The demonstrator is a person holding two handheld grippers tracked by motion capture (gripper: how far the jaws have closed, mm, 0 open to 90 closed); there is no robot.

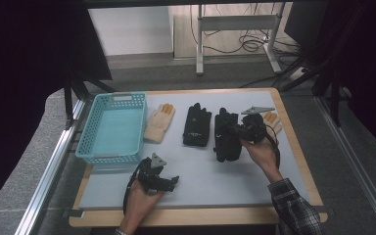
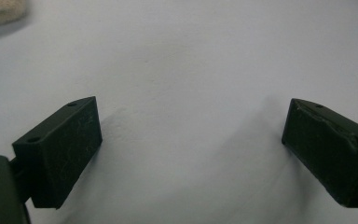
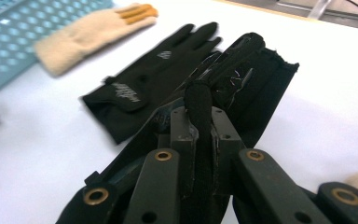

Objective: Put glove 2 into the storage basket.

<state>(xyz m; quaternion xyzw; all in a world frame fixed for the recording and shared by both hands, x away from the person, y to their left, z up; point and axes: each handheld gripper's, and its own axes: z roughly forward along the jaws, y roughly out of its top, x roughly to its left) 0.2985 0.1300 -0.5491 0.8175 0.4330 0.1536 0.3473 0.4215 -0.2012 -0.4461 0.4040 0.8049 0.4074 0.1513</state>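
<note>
We have the right tool (image 3: 199, 116) clamped on a black glove (image 1: 225, 134) mid-surface, left tool (image 1: 169, 181) spread idle; basket (image 1: 89, 152) empty, so all four gloves remain.

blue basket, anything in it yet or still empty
Empty. The high view looks straight into the basket and shows only its bare mesh floor; the beige glove and the black gloves lie on the table beside it.

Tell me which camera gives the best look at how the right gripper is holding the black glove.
The right gripper view: the held black glove sits close up, a fold of it pinched between the shut jaws of the right gripper. The high view shows that gripper over the glove from far off, the pinch hidden. The left gripper view looks at bare table.
</note>
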